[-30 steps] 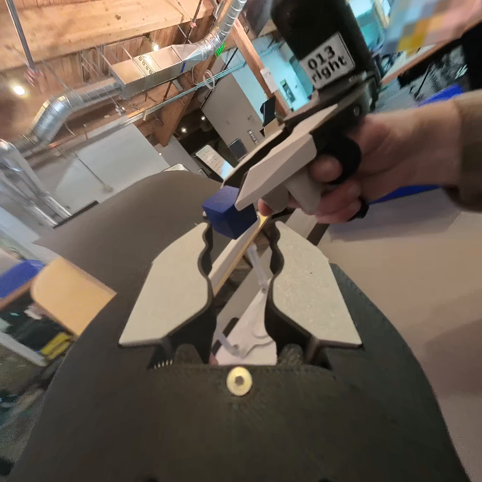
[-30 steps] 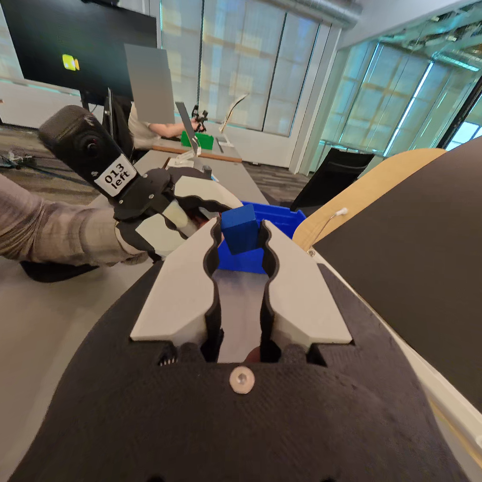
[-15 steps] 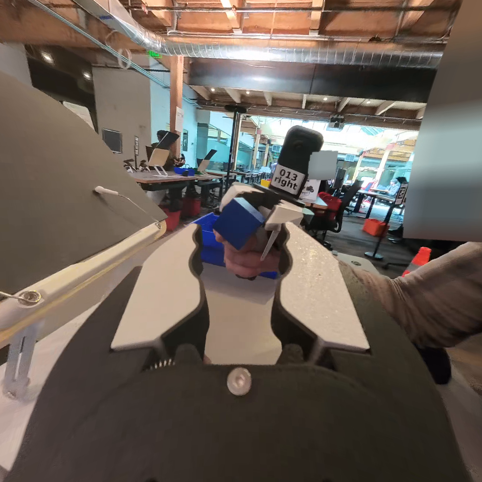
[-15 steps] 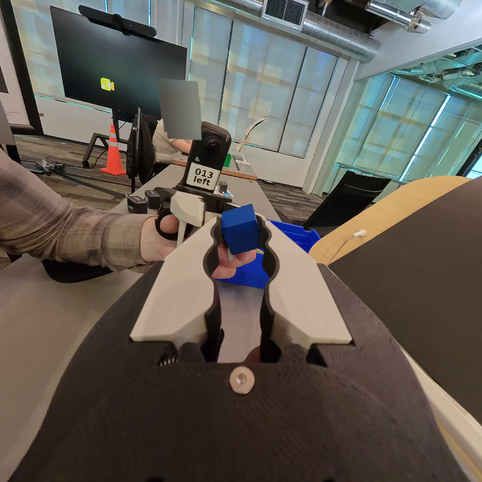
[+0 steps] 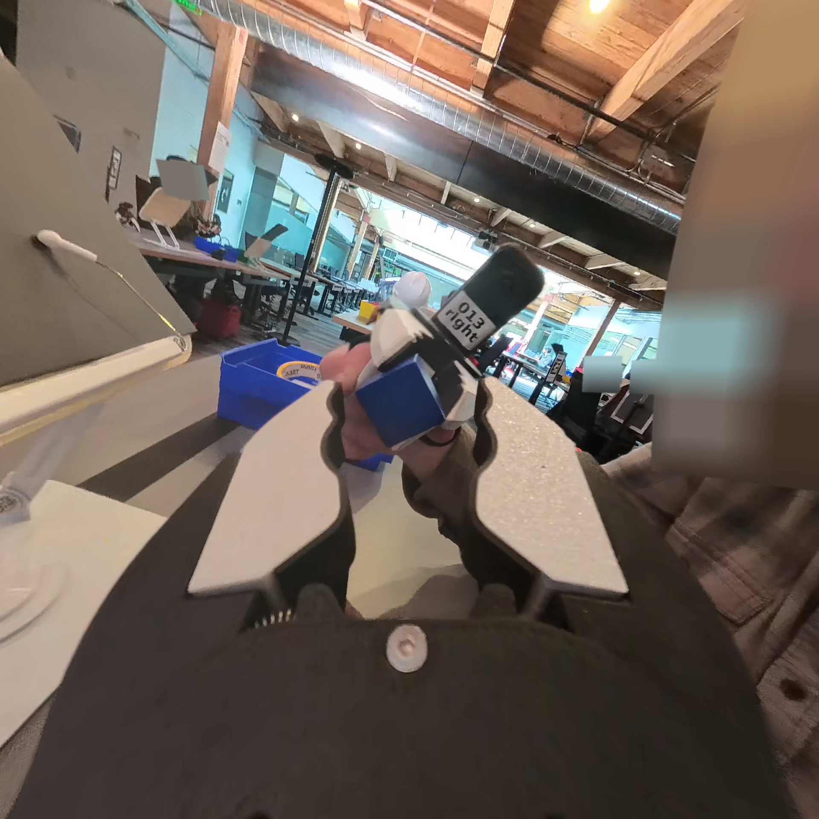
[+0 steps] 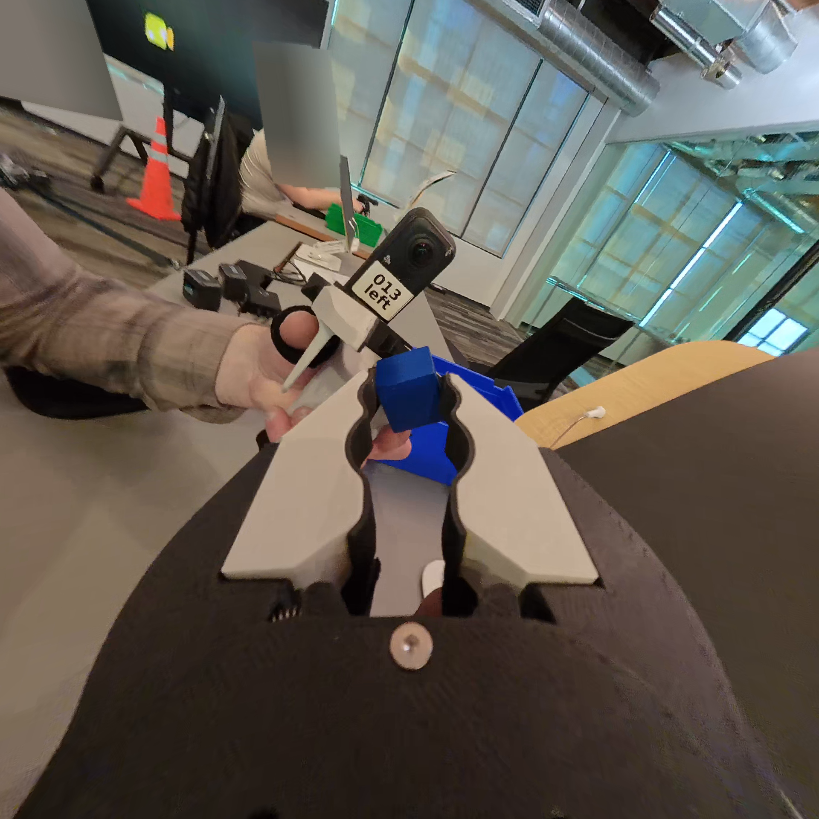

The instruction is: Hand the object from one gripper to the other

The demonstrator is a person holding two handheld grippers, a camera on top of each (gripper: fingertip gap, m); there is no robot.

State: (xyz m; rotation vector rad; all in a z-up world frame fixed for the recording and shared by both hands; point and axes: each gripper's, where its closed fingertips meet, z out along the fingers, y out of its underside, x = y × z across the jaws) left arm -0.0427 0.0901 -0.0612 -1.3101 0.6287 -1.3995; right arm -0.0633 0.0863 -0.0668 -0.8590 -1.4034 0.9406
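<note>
Right tongs clamping blue block — far faces hidden, left tongs spread wide

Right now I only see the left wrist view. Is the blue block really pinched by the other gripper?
Observer: Yes. In the right wrist view the right gripper pinches the blue block at the very tips of its jaws, and the block sits tilted.
Operator: Are my jaws around it?
Observer: Not that I can see. From that side the left gripper looks up and to the left of the block, open, not around it.
Operator: What's behind my gripper?
Observer: Small black boxes on the grey table, something your view cannot show.
</note>
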